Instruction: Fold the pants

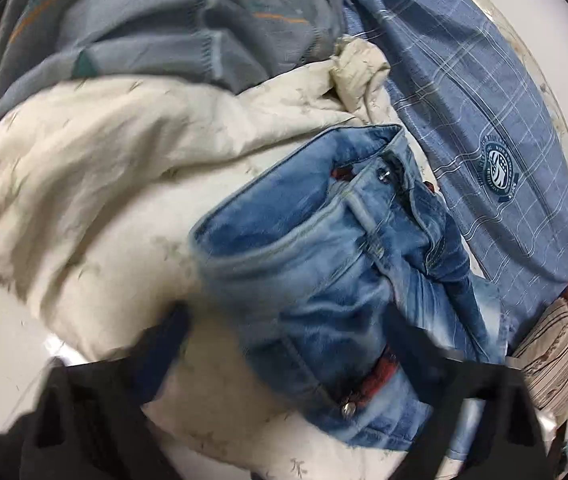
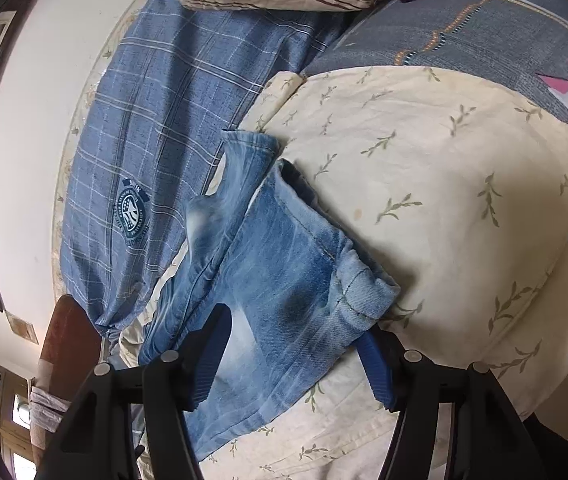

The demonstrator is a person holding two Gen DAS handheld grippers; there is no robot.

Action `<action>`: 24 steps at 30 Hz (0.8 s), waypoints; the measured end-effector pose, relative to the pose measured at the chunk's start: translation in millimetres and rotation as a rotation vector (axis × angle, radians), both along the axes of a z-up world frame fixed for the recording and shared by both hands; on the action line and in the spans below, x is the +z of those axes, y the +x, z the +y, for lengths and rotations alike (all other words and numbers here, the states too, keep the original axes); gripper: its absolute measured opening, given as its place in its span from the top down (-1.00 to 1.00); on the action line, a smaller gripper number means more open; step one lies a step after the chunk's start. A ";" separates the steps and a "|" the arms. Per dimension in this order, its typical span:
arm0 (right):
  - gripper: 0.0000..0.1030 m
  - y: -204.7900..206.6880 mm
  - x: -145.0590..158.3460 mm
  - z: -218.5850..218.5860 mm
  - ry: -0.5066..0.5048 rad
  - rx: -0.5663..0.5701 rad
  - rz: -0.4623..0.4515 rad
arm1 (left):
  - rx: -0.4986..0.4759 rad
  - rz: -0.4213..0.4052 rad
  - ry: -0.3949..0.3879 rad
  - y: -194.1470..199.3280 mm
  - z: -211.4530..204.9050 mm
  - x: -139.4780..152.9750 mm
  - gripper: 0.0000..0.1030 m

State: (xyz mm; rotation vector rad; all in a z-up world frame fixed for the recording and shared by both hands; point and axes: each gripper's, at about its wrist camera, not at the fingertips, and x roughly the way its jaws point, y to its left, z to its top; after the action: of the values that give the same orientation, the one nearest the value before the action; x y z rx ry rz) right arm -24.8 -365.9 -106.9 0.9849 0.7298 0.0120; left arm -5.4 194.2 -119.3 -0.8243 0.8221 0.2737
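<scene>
Right wrist view is showing the right tongs [image 2: 290, 354] standing apart, one blue pad [image 2: 208, 360] lying on top of the denim and the other [image 2: 376, 372] just beside the cuff edge, so they are straddling the leg end of the jeans [image 2: 284, 280] without pinching it. The two hems are lying unevenly, one leg cuff [image 2: 364, 292] nearer the tongs and the other [image 2: 250, 146] further up. For a clean fold, my judgement is that the tongs should be closing on both cuffs together, low on the fabric, so one layer is not sliding free as the legs are being carried toward the waist.

Left wrist view is blurred near the bottom; the left tongs [image 1: 284, 360] are sitting around the waistband end [image 1: 324, 280], but whether they are pinching the denim I cannot tell. The snap button [image 1: 383, 175] and fly are facing up there. Holding the waist flat while the legs are travelling over would be keeping the crease straight.

Under the jeans a cream floral quilt [image 2: 444, 168] is bunching softly on the bed, with a blue plaid sheet [image 2: 156, 128] beside it and a grey patterned blanket [image 1: 144, 32] beyond. That soft, lumpy base is likely to be letting the denim sag, so smoothing is worth doing first.
</scene>
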 end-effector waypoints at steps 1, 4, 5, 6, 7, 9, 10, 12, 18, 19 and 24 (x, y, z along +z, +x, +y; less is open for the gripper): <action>-0.11 1.5 0.8 1.9 -0.008 0.006 -0.002 | -0.005 0.030 0.029 5.4 -1.5 -0.8 -0.18; 0.29 7.0 1.4 7.3 -0.037 0.022 0.014 | -0.018 0.066 0.103 13.2 -7.7 -0.7 0.37; 0.36 8.6 1.1 8.5 -0.051 0.023 0.027 | -0.041 0.056 0.132 14.5 -11.7 2.5 0.60; 0.48 10.1 0.8 9.4 -0.065 0.022 0.038 | -0.054 0.053 0.168 15.1 -15.7 5.8 0.62; 0.67 12.0 1.0 11.1 -0.080 0.026 0.050 | -0.063 0.055 0.219 15.4 -21.1 10.2 0.66; 0.82 13.5 5.1 16.7 -0.126 0.042 0.062 | -0.061 0.047 0.296 12.6 -28.1 19.9 0.69; 0.84 13.1 12.1 22.1 -0.181 0.051 0.065 | -0.055 0.029 0.348 8.8 -31.6 29.3 0.70; 0.86 10.2 30.2 29.7 -0.269 0.061 0.045 | -0.057 -0.021 0.433 -0.7 -42.5 47.6 0.70; 0.86 -4.2 67.6 34.7 -0.389 0.056 0.008 | -0.060 -0.045 0.492 -22.4 -53.0 57.0 0.70; 0.86 -4.2 60.4 31.2 -0.394 0.047 0.036 | -0.059 -0.011 0.485 -18.7 -51.1 51.0 0.68; 0.75 23.9 5.9 21.9 -0.321 0.142 0.330 | -0.048 0.161 0.383 -4.3 -29.7 18.8 0.36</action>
State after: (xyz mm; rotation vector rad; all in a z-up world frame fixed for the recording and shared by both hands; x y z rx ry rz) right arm -0.8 -343.9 -100.9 0.6316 1.0673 -0.1429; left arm -9.7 164.6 -100.5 -0.4272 0.9030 0.4438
